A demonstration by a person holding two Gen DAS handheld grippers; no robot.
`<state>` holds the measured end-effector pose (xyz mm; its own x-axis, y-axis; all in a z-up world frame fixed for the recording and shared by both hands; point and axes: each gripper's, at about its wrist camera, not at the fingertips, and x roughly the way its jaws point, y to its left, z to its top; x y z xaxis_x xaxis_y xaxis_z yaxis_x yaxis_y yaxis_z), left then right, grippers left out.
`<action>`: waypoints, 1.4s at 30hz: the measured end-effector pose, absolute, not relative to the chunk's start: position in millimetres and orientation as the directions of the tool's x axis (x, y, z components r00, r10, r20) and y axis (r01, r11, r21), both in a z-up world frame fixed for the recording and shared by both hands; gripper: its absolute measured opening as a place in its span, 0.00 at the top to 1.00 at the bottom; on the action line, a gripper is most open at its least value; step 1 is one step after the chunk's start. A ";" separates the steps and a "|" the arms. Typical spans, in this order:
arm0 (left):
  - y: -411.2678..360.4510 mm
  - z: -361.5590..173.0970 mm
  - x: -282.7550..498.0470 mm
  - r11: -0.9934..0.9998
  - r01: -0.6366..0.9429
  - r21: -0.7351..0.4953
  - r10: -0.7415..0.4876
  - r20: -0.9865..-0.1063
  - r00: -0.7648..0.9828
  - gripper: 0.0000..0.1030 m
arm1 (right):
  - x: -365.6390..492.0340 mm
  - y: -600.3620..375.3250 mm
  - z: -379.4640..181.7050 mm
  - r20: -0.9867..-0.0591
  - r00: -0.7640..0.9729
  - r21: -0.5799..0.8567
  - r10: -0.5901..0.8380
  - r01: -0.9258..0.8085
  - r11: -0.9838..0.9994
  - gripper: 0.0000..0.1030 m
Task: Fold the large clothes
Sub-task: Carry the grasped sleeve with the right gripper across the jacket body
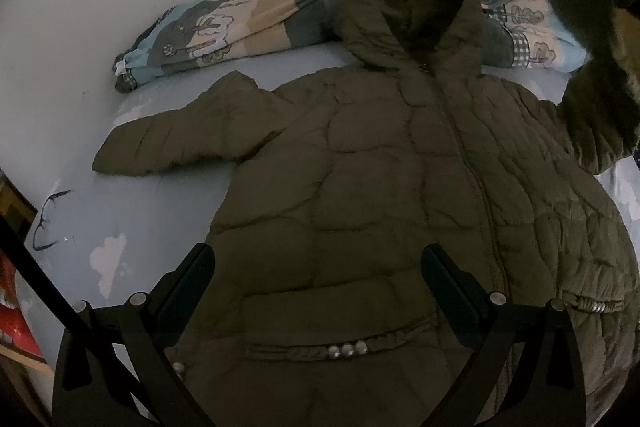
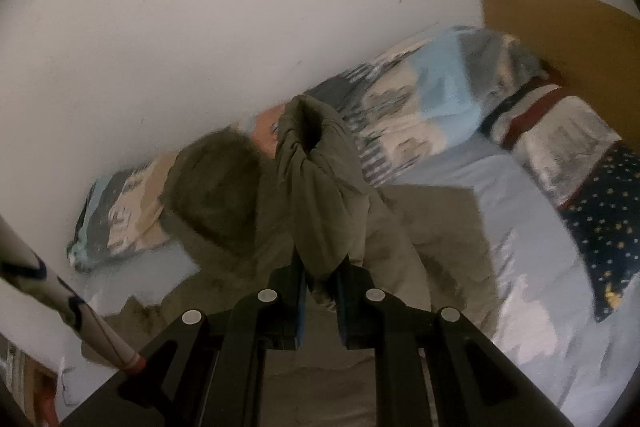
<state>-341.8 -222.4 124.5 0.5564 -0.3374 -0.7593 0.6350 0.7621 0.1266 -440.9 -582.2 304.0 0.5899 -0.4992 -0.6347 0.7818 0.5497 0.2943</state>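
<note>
An olive quilted hooded jacket (image 1: 380,195) lies front up on a pale blue bed sheet (image 1: 120,227), zip shut, hood toward the wall. Its left sleeve (image 1: 180,139) lies spread out flat. My left gripper (image 1: 316,267) hovers open over the jacket's lower front, nothing between its fingers. In the right wrist view my right gripper (image 2: 322,267) is shut on the jacket's other sleeve (image 2: 320,187), whose cuff stands up above the jaws, lifted off the bed. That raised sleeve (image 1: 592,67) shows at the right edge of the left wrist view. The hood (image 2: 216,195) lies behind it.
A patterned rolled quilt (image 1: 224,31) runs along the white wall behind the jacket. Pillows, one dark blue with dots (image 2: 604,227), sit at the bed's right end by a wooden headboard (image 2: 560,27). A pair of glasses (image 1: 46,223) lies on the sheet at the left.
</note>
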 end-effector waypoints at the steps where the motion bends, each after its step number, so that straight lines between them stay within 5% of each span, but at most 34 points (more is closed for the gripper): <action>1: -221.6 124.6 -341.3 0.762 0.635 0.126 -0.337 -0.760 0.556 0.00 | -431.7 -577.5 299.0 -0.641 0.593 0.293 -0.488 0.776 0.559 0.87; 25: -215.0 123.1 -330.1 0.774 0.624 0.108 -0.321 -0.782 0.534 0.01 | -278.8 -458.7 119.0 -0.789 0.590 0.320 -0.169 0.630 0.708 0.87; 27: -214.2 122.1 -329.8 0.773 0.625 0.105 -0.323 -0.784 0.530 0.00 | -274.3 -458.1 108.4 -0.806 0.578 0.331 -0.132 0.624 0.708 0.80; 29: -213.6 121.8 -329.5 0.773 0.625 0.107 -0.323 -0.783 0.532 0.01 | -272.5 -457.2 97.8 -0.822 0.566 0.356 -0.063 0.598 0.719 0.58; 34: -212.6 119.5 -328.5 0.775 0.624 0.103 -0.322 -0.785 0.529 0.01 | -299.2 -454.8 122.6 -0.763 0.646 0.426 -0.006 0.511 0.747 0.52; 38: -214.1 117.0 -330.5 0.772 0.627 0.103 -0.319 -0.790 0.523 0.01 | -338.0 -475.6 143.5 -0.726 0.671 0.381 -0.151 0.575 0.724 0.49; 42: -216.4 114.8 -332.0 0.767 0.631 0.116 -0.314 -0.789 0.528 0.00 | -367.3 -520.1 127.6 -0.817 0.444 0.163 -0.367 0.790 0.591 0.49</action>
<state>-332.0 -216.4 114.8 0.5276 -0.3144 -0.7892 0.6307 0.7673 0.1160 -367.3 -520.1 127.6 0.4439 -0.3670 -0.8175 0.7897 0.5914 0.1633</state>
